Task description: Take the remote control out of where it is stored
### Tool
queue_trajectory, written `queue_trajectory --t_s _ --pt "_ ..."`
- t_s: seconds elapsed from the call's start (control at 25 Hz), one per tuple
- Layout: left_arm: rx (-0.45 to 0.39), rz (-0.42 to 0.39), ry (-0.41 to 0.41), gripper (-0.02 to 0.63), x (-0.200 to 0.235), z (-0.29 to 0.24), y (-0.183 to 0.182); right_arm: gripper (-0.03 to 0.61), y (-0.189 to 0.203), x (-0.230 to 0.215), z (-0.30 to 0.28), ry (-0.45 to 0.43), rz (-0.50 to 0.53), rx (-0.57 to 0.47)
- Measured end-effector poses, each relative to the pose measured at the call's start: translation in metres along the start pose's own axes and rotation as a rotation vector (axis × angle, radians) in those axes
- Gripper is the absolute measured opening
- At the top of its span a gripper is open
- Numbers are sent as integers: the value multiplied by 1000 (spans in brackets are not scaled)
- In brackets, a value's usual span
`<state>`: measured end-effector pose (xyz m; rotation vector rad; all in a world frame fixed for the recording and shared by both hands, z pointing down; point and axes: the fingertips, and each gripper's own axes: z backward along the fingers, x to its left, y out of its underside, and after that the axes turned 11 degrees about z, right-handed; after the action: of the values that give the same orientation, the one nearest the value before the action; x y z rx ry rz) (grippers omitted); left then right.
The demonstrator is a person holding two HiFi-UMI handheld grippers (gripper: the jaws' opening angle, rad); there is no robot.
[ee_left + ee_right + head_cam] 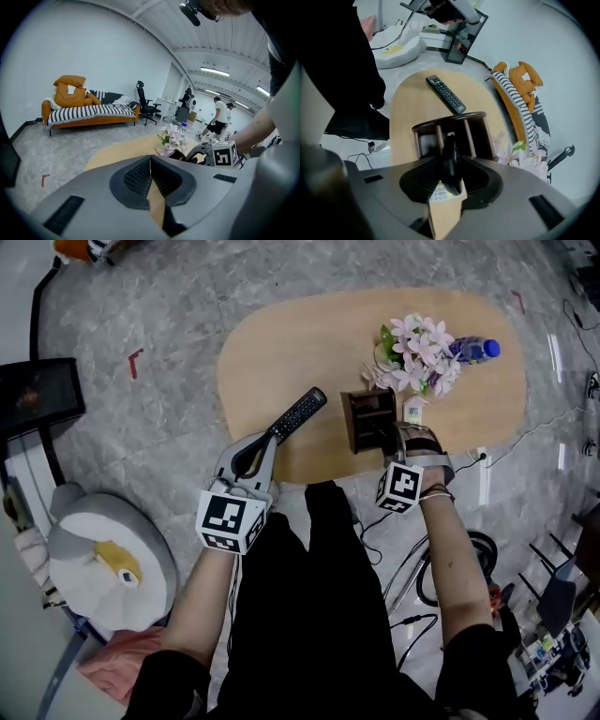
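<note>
A black remote control [450, 159] stands on edge in a compartment of the dark wooden holder [450, 119], its top between the jaws of my right gripper [449, 176], whose pads press on both its sides. In the head view this gripper [410, 442] points steeply down at the holder [368, 418] near the table's front edge. A second black remote [300, 413] lies flat on the oval wooden table [281, 343]. My left gripper [267, 440] hovers just short of that remote's near end. Its jaws [150, 176] are shut with nothing between them.
Pink flowers [417, 352] and a blue-capped bottle [473, 350] stand behind the holder. On the floor are a dark screen [37, 395] and a white cushion [103, 563] at the left, and cables [441, 568] at the right. People stand far off [218, 119].
</note>
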<state>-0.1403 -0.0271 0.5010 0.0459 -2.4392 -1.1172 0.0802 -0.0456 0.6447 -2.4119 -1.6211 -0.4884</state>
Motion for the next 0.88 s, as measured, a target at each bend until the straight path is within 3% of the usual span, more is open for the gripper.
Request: queue_trajectory --t_s 0.04,0.16,0.6,0.88 --pt "0 2 0 6 1 2 1 118 -2 -1 2 -2 -5 -2" --pt "-4 2 8 6 2 5 0 106 -5 -3 7 -4 -44 -6" --pt "-12 -44 72 6 -2 24 -11 104 -27 -11 51 55 -166 -5" --pt "44 -136 160 7 -21 30 -8 104 -33 -8 94 153 -274 34"
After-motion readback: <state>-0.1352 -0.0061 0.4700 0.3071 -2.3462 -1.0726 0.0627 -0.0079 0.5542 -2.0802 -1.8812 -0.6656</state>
